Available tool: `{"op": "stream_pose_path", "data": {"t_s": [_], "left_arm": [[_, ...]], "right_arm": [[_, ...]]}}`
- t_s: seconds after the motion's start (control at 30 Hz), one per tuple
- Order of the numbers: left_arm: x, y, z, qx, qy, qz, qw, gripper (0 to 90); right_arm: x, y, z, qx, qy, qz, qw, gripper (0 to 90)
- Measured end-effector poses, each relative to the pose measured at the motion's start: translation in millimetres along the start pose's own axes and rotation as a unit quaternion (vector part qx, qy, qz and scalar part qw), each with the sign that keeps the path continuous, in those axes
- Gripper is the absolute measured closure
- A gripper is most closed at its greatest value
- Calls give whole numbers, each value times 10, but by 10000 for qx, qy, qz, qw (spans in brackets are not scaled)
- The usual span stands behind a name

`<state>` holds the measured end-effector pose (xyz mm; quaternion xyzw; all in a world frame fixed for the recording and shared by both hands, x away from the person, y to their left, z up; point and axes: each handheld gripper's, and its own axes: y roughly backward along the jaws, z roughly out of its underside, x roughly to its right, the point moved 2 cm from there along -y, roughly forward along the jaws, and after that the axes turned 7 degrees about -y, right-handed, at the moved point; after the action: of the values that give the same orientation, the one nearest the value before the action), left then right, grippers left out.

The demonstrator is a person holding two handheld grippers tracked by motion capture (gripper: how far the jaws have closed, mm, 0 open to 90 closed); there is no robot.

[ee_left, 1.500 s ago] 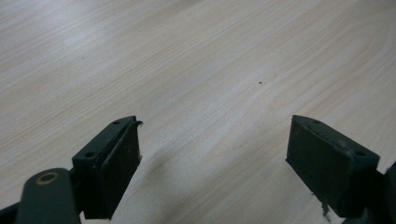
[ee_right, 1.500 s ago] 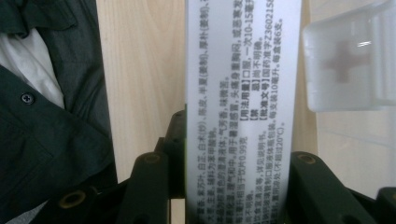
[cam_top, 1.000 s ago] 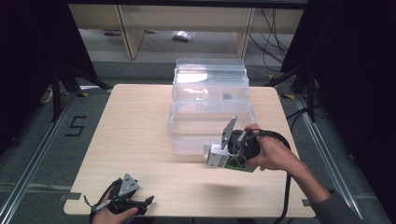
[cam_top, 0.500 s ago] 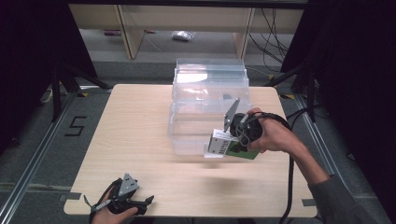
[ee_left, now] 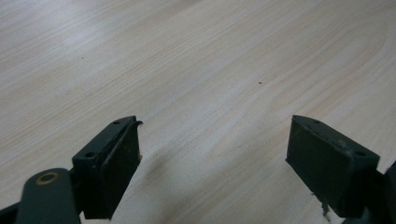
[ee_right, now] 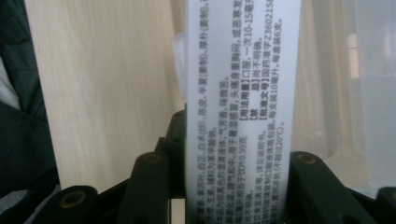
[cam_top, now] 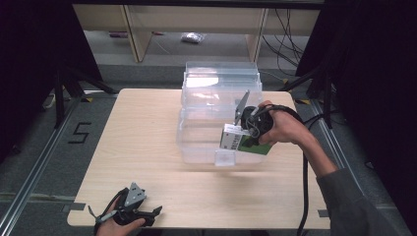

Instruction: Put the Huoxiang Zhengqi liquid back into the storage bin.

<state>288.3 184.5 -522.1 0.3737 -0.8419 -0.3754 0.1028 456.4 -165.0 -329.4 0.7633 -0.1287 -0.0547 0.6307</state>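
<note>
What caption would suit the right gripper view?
Right gripper shut on a white box printed with small text, wooden table behind.

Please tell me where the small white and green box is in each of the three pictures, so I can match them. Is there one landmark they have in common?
High view: the white and green box is right of centre, held by the right tool before the clear plastic container.
Left gripper view: the box is not in it.
Right gripper view: its printed white face runs up the middle between the jaws.
Shared landmark: the light wooden table.
</note>
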Motion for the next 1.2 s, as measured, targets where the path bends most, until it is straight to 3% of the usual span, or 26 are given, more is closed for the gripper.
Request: {"op": "stream_pose_path", "data": {"t_s": [0.03, 0.17, 0.2, 0.37, 0.63, 0.67, 0.73, 0.77, 0.8, 0.83, 1.0, 1.17, 1.2], "left_arm": [[1, -2, 0, 4, 0, -1, 10000, 167], [1, 2, -1, 5, -3, 2, 10000, 167], [4, 5, -2, 13, 11, 23, 10000, 167], [6, 4, -3, 20, 7, 29, 10000, 167], [7, 6, -4, 27, 7, 33, 10000, 167], [8, 5, -3, 24, 7, 35, 10000, 167], [7, 6, -3, 23, 15, 33, 10000, 167], [8, 5, -2, 23, 21, 36, 10000, 167], [9, 4, -2, 27, 21, 37, 10000, 167], [9, 5, -2, 25, 16, 38, 10000, 167], [9, 6, -3, 32, 16, 35, 10000, 167], [8, 6, -3, 34, 23, 27, 10000, 167], [8, 5, -4, 33, 18, 29, 10000, 167]], "right_arm": [[12, 8, -4, -17, -116, 40, 9999, 649], [103, -13, -55, -33, 38, 64, 10000, 649], [114, -19, -57, -76, -98, 95, 9999, 649], [218, -95, -83, -194, -212, 102, 9995, 649], [433, -217, -68, -252, -360, 97, 9990, 649], [461, -230, -67, -246, -270, 145, 9992, 649], [477, -269, -49, -244, -430, 93, 9987, 649], [508, -281, -49, -254, -343, 93, 9990, 649], [511, -292, -46, -265, -443, 109, 9986, 649], [535, -302, -50, -267, -371, 95, 9989, 649], [578, -358, -54, -296, -512, 127, 9982, 649], [610, -436, -50, -391, -354, 144, 9985, 649], [604, -444, -45, -458, -443, 122, 9979, 649]]}}
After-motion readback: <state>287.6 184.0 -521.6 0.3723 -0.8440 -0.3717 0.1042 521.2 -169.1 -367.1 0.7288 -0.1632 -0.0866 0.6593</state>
